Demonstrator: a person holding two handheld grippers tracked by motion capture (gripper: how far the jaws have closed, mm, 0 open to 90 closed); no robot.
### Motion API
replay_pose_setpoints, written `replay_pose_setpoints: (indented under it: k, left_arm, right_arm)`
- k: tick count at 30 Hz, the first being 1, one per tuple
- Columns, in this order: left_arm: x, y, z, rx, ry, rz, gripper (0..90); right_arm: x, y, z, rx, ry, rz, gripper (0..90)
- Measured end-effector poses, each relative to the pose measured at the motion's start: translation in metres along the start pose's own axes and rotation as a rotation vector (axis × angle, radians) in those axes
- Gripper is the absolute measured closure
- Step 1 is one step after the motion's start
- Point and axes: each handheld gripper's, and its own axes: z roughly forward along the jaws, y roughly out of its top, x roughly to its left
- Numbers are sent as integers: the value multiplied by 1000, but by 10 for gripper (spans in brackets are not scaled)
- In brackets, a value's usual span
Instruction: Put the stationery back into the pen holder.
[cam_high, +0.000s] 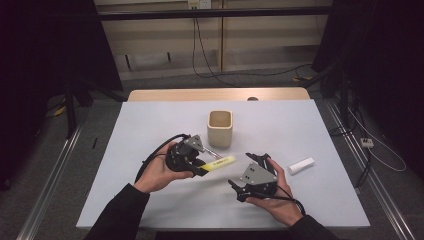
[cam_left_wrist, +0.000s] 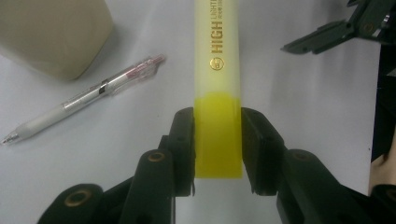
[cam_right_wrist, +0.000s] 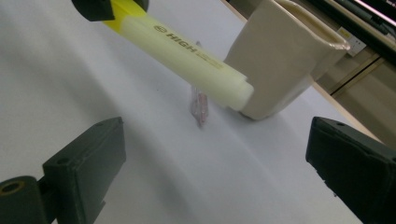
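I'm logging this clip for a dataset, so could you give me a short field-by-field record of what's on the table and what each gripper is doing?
held item: yellow plastic highlighter, clamped at its darker yellow end
left gripper: shut on the highlighter, which is lifted off the table
right gripper: open, nothing between its jaws, pointing at the highlighter
container: beige square ceramic cup, upright
loose items: clear and white ballpoint pen lying beside the cup; white cylindrical cap to the right
surface: white table
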Motion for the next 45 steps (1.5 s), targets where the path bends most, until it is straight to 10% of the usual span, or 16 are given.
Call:
replay_pose_setpoints:
  k: [22, 35, 45]
  left_arm:
    - [-3, 12, 11, 64, -32, 19, 673]
    - [-7, 26, 22, 74, -63, 32, 673]
    - [-7, 26, 25, 57, -74, 7, 672]
  right_arm:
    - [27, 13, 13, 30, -131, -496, 284]
    - [38, 9, 14, 36, -187, -698, 565]
    - [44, 4, 15, 42, -195, -750, 730]
